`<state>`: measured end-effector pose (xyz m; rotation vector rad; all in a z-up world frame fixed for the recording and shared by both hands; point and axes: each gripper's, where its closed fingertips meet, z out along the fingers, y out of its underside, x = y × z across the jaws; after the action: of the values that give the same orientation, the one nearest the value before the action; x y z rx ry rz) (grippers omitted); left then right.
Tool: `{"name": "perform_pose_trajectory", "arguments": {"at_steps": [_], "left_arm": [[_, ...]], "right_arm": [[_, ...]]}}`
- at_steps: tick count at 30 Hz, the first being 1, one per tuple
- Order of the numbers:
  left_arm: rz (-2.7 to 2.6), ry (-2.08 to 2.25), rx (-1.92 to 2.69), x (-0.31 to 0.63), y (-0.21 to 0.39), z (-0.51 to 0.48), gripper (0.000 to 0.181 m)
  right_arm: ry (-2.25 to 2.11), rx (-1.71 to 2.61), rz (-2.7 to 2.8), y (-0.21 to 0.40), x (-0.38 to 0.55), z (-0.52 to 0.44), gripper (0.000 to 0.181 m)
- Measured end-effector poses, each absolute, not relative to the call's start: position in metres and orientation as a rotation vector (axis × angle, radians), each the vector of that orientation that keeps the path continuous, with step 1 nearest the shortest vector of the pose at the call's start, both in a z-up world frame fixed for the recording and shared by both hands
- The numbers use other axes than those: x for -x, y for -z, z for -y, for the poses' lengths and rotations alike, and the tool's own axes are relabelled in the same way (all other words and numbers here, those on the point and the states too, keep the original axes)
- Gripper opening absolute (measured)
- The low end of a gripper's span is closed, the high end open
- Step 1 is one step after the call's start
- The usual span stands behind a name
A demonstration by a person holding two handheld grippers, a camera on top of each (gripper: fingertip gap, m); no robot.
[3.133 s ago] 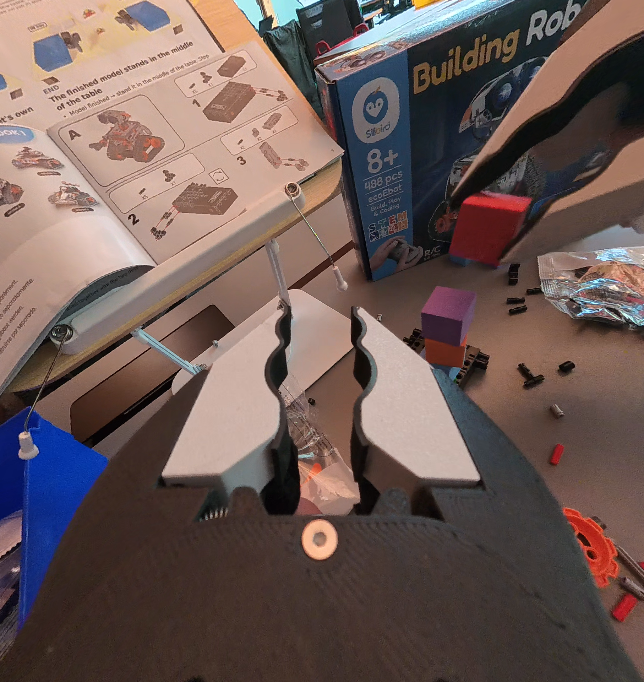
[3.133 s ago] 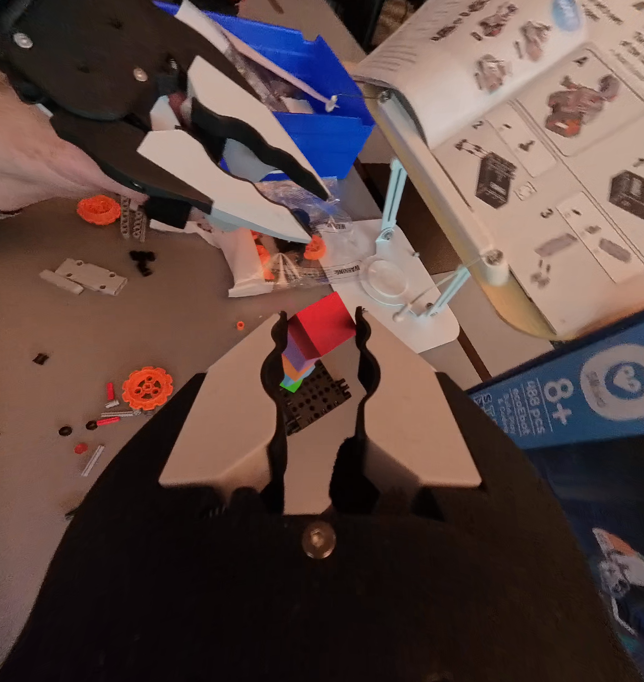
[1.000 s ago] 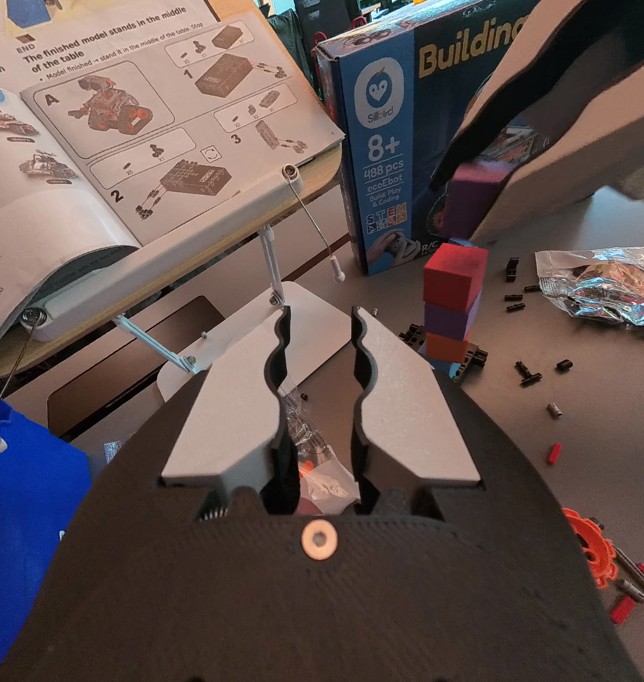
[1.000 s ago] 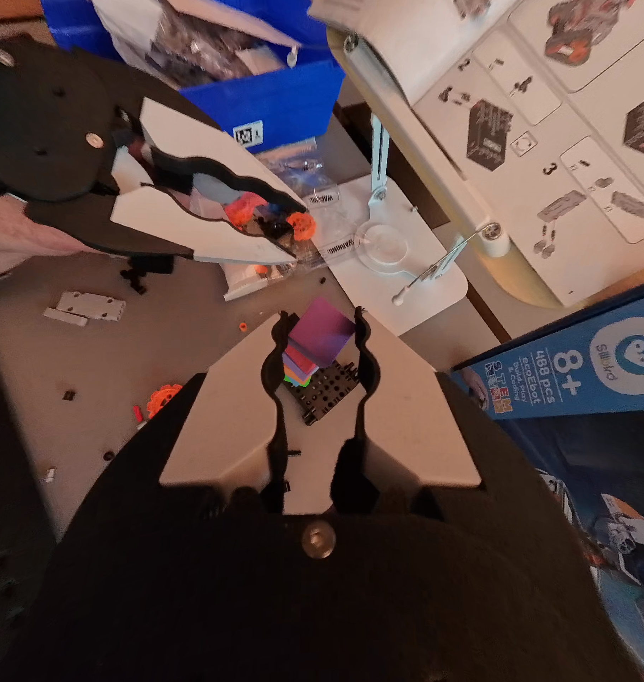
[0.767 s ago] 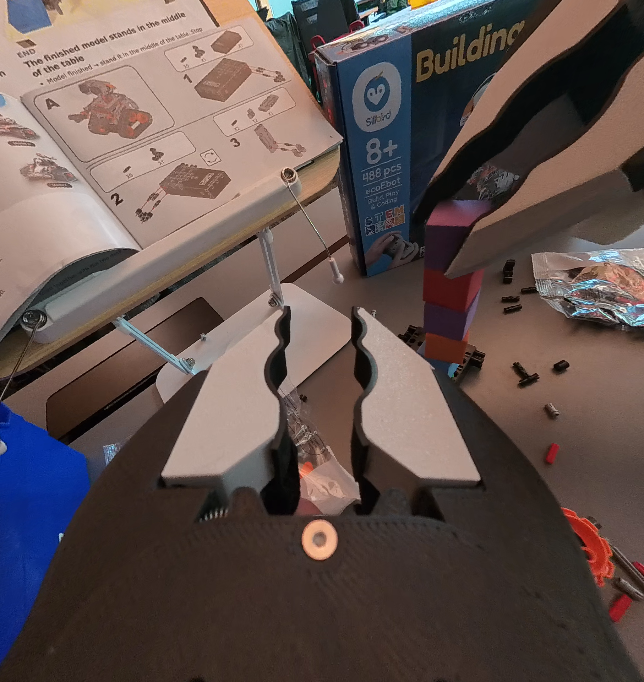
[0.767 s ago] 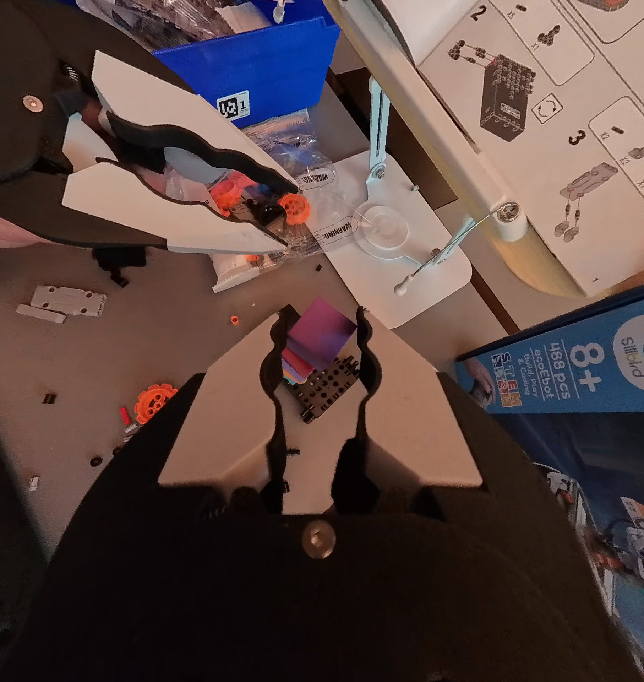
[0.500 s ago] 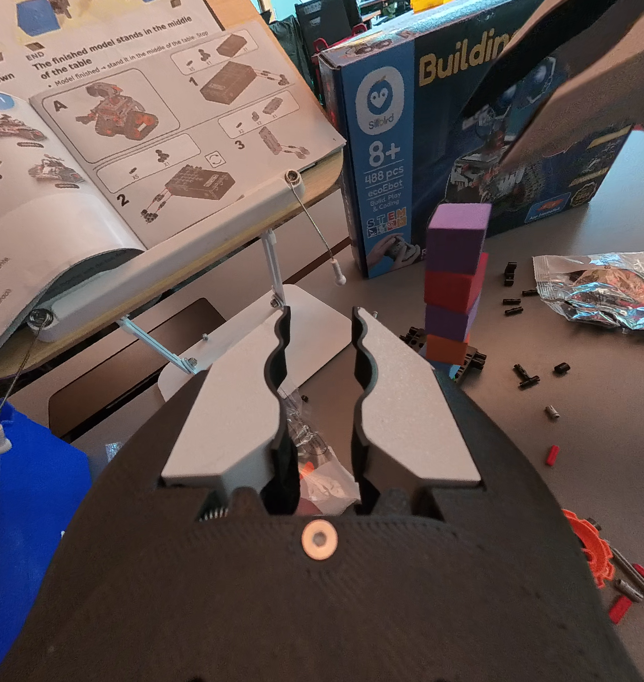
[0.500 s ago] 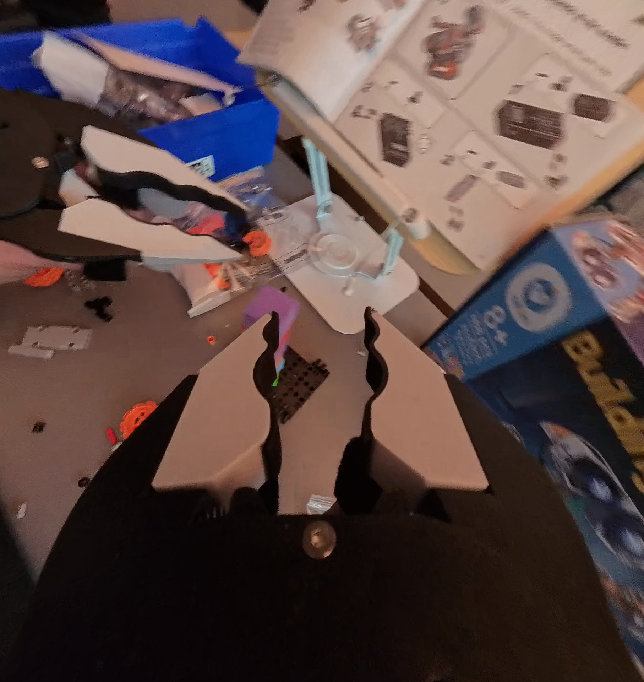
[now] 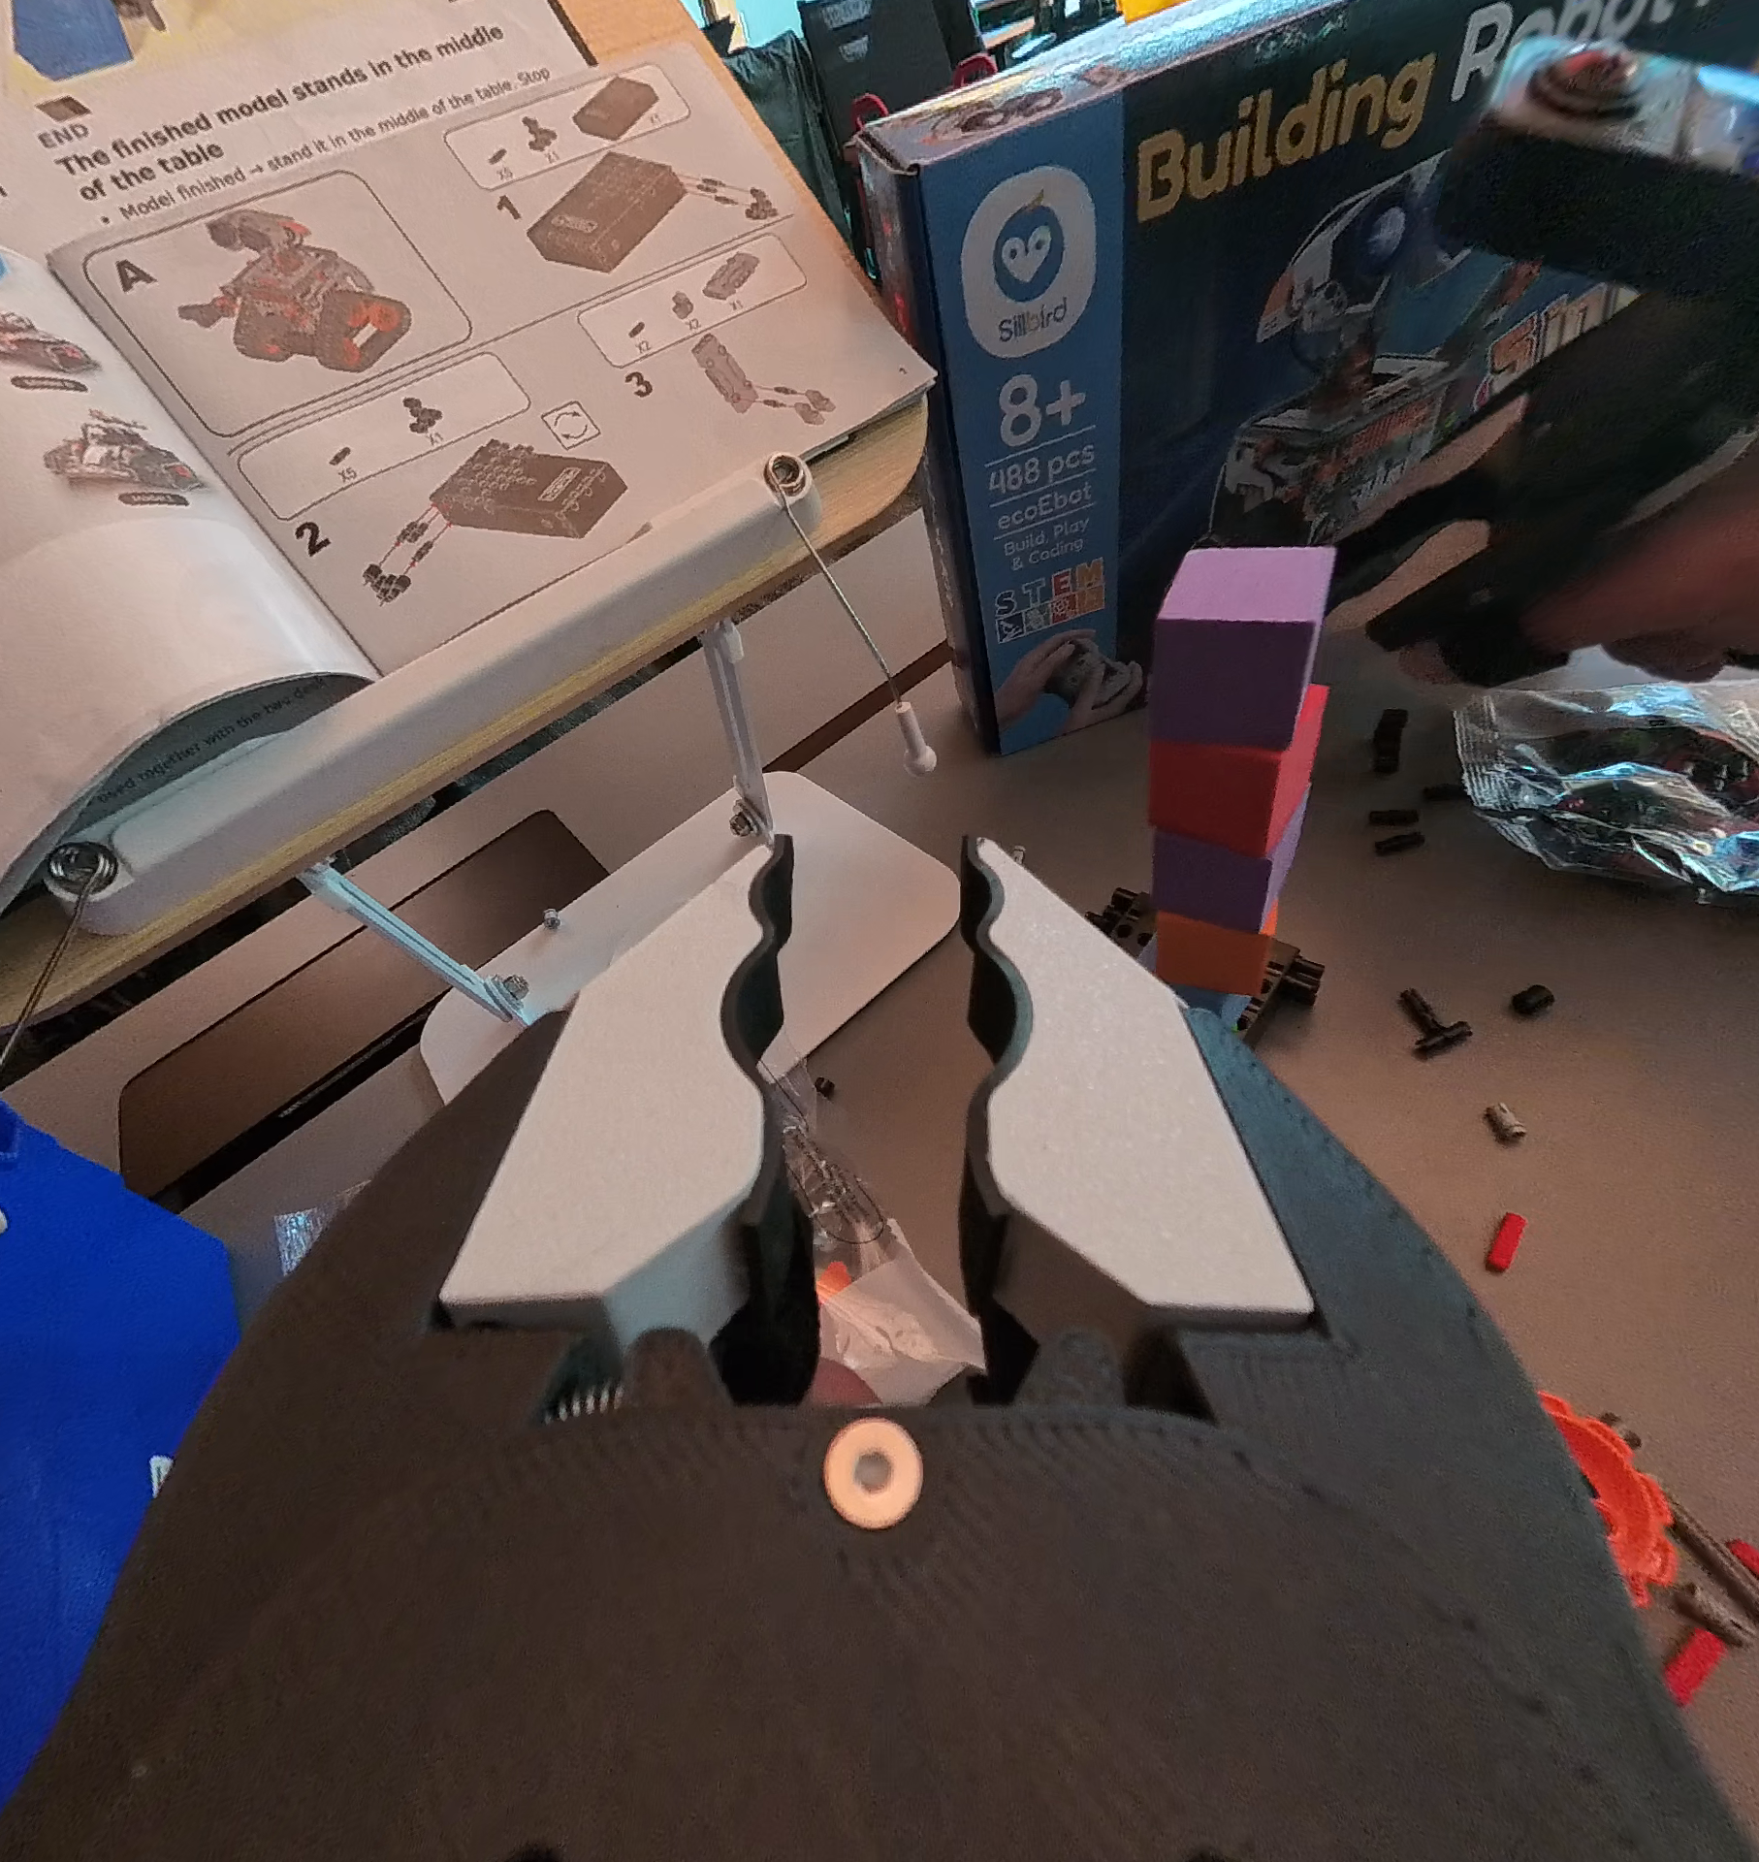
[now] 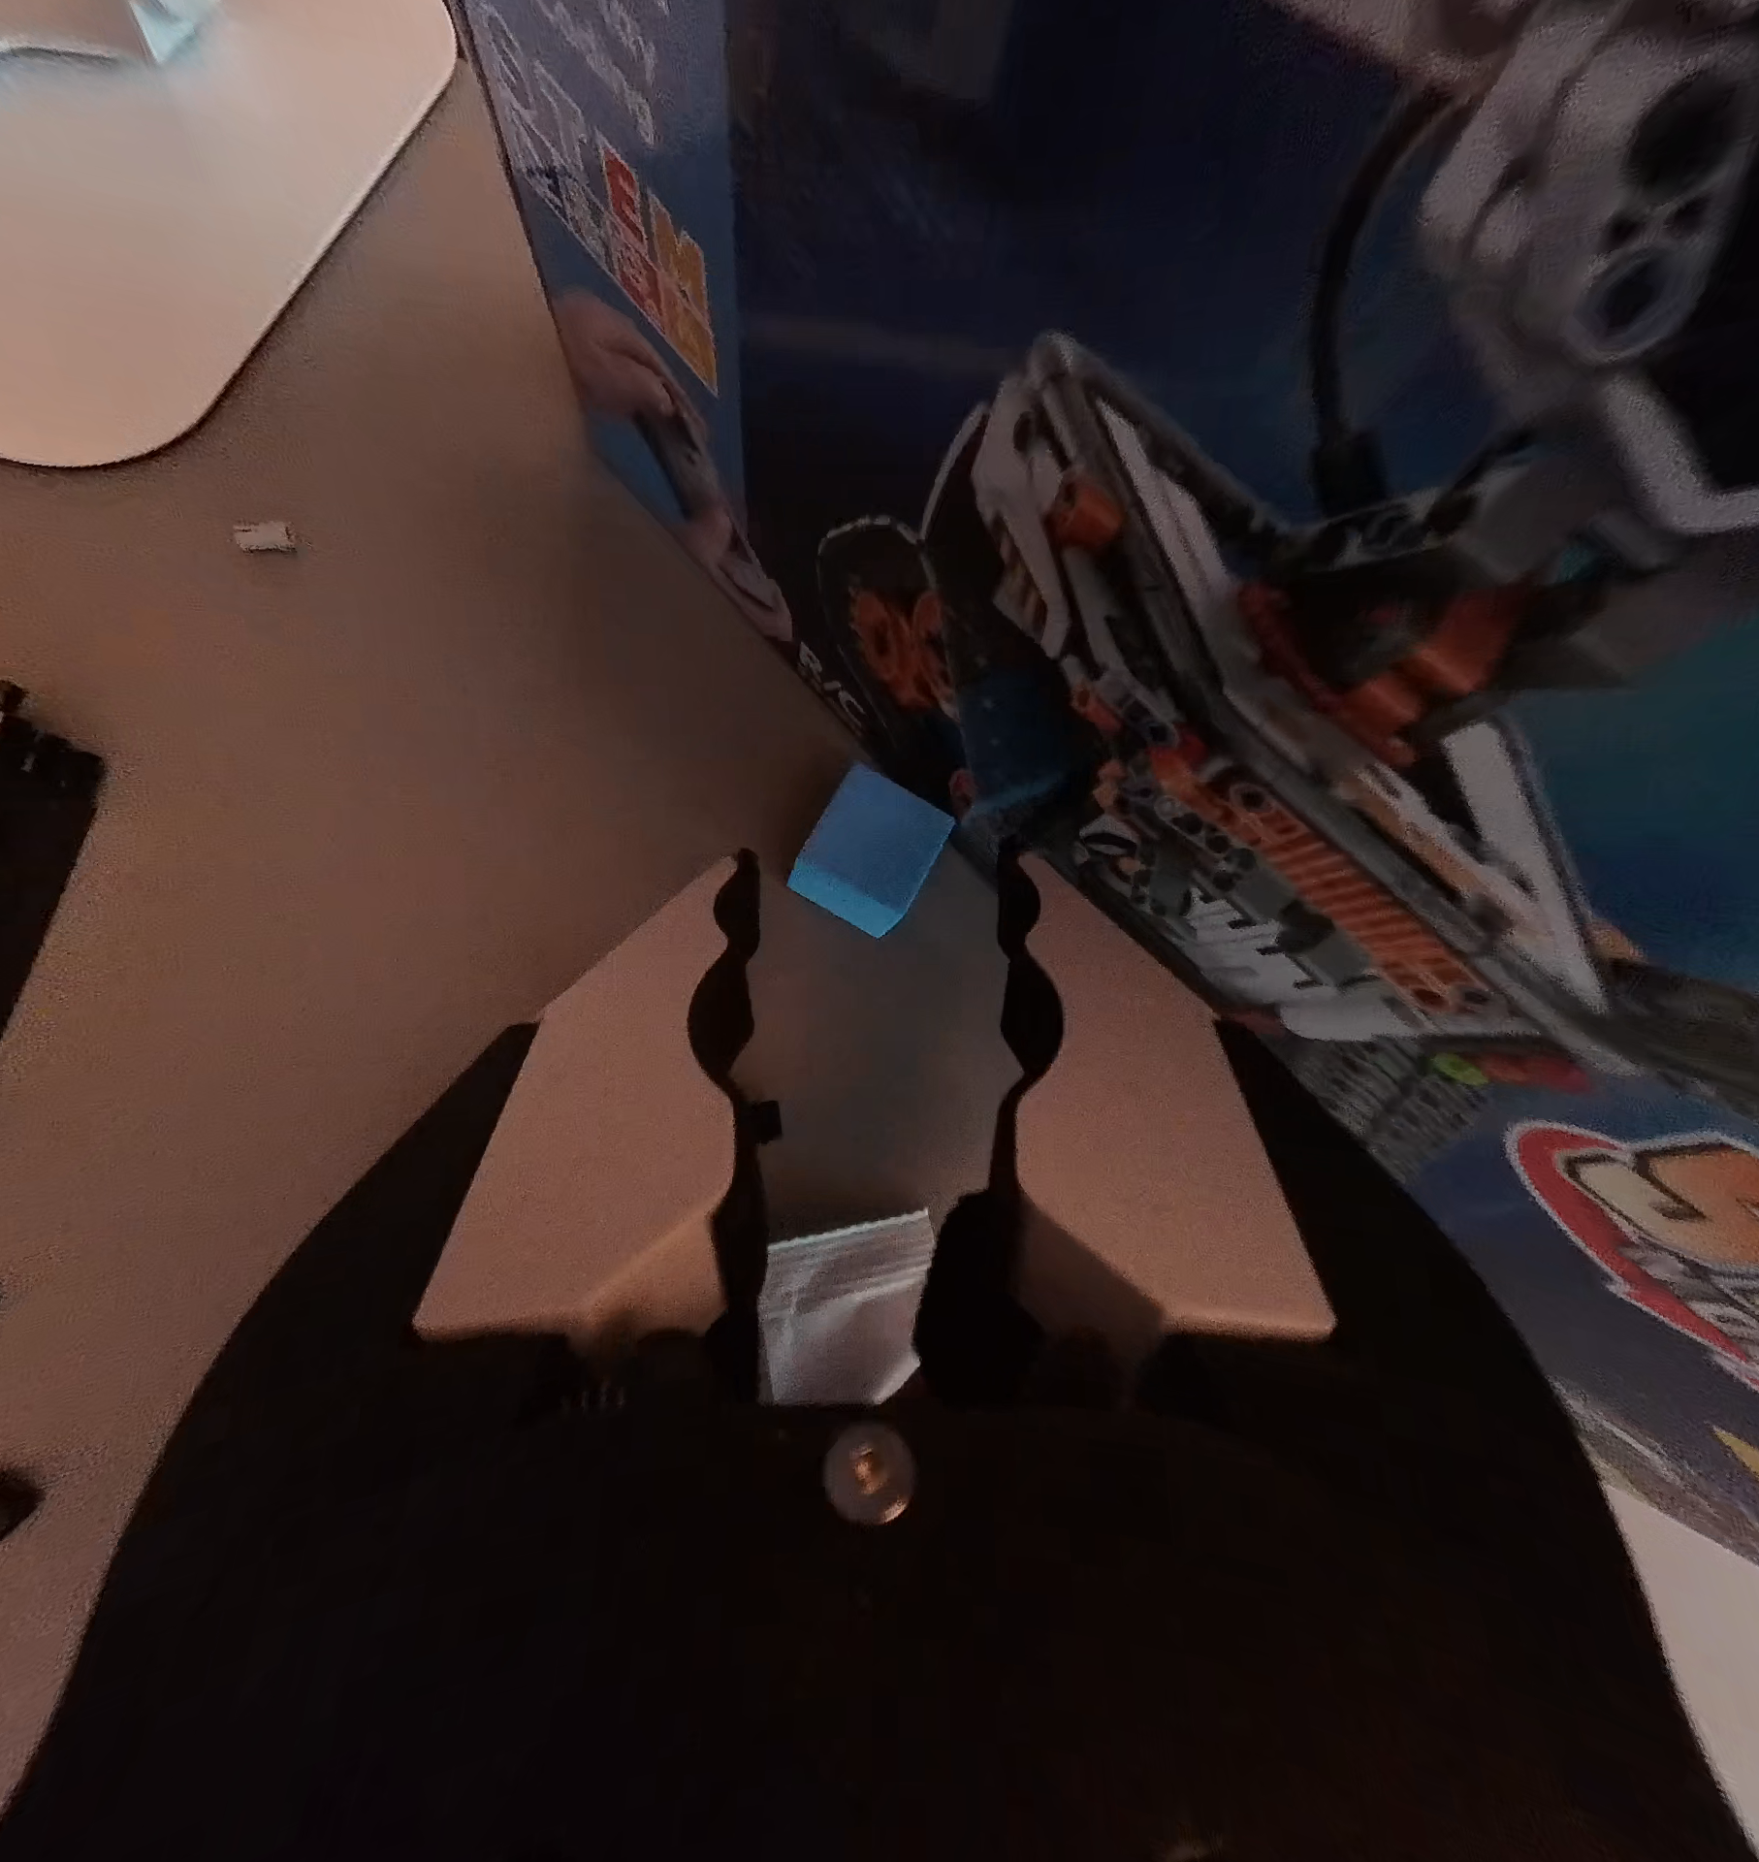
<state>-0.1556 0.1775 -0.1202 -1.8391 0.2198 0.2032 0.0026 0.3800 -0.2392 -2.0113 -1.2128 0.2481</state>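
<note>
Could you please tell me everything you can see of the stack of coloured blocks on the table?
The stack of blocks stands upright on a black studded plate. From the top it shows a purple cube, a red one, another purple, then orange; anything lower is hidden behind the left tongs. The blocks look matte, like foam, and sit slightly offset. Nothing grips the stack, and the blue box stands behind it.

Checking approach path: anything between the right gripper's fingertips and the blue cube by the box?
Nothing. In the right wrist view the right gripper is open, and only bare table separates its tips from the blue cube, which sits against the kit box.
</note>
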Motion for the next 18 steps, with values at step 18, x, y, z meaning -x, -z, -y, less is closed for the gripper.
{"name": "perform_pose_trajectory", "arguments": {"at_steps": [18], "left_arm": [[-0.224,-0.207,1.84,0.154,0.121,-0.178,0.032]], "right_arm": [[-0.597,1.576,1.375,0.085,0.046,-0.273,0.029]]}}
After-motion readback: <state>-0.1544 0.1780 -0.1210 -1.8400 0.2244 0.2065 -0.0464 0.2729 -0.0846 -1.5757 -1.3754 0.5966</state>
